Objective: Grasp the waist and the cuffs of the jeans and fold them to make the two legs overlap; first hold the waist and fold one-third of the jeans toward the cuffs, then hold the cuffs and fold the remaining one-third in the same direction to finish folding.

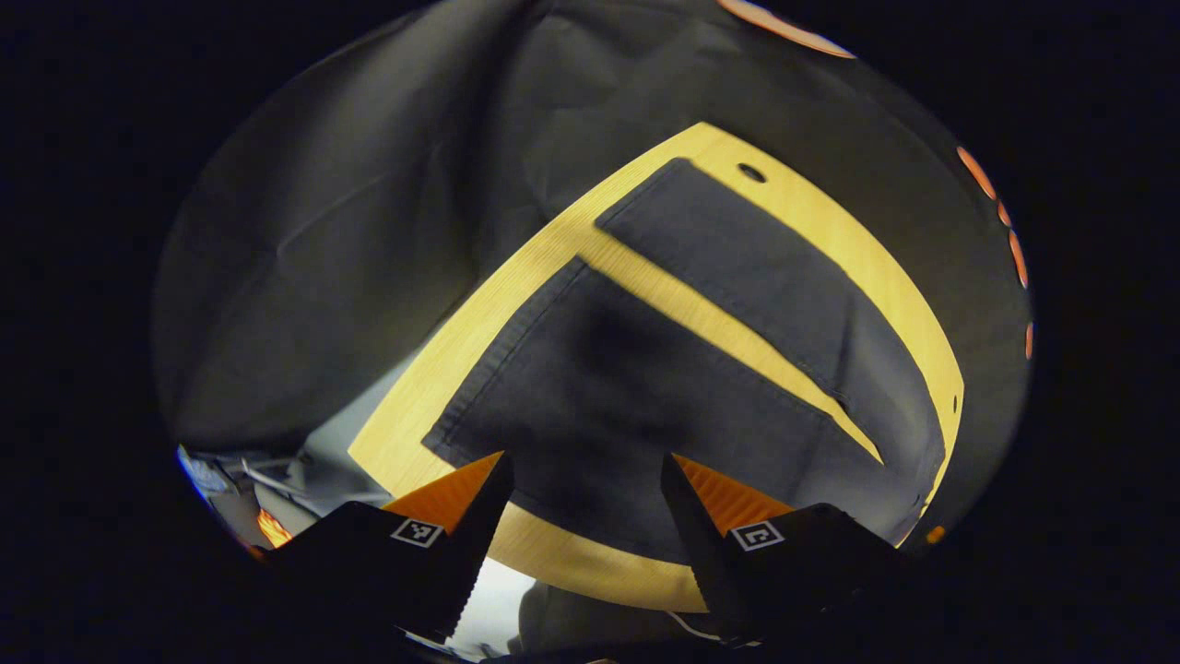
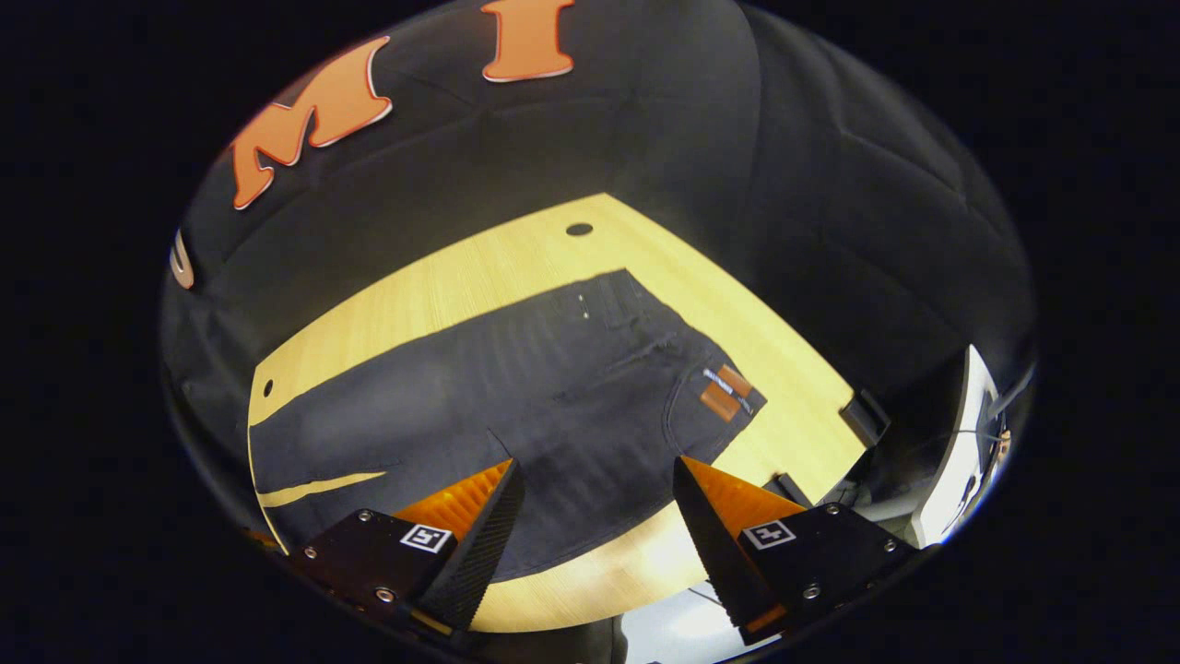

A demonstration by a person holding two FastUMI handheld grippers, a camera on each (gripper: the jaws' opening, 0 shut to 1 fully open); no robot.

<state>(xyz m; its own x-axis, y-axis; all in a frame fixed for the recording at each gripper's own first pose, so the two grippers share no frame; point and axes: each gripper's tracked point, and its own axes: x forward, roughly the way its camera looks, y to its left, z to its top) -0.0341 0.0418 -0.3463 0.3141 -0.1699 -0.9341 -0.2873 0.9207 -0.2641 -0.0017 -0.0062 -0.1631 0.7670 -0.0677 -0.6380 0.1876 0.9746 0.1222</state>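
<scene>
Dark jeans (image 1: 645, 397) lie flat on a light wooden table (image 1: 830, 231), legs spread apart with a wedge of wood between them. In the left gripper view the cuff of the nearer leg (image 1: 489, 369) and the farther leg (image 1: 737, 258) show. The left gripper (image 1: 585, 475) hovers open above the nearer leg. In the right gripper view the waist and back pocket with a brown patch (image 2: 724, 392) lie at the right end of the jeans (image 2: 516, 387). The right gripper (image 2: 595, 480) hangs open above the seat area, nothing between its fingers.
The table (image 2: 479, 267) has small round holes (image 2: 579, 229) near its edges. Black cloth walls stand behind it. Past the table's right end, in the right gripper view, sit a white panel (image 2: 959, 452) and dark fittings (image 2: 867, 410).
</scene>
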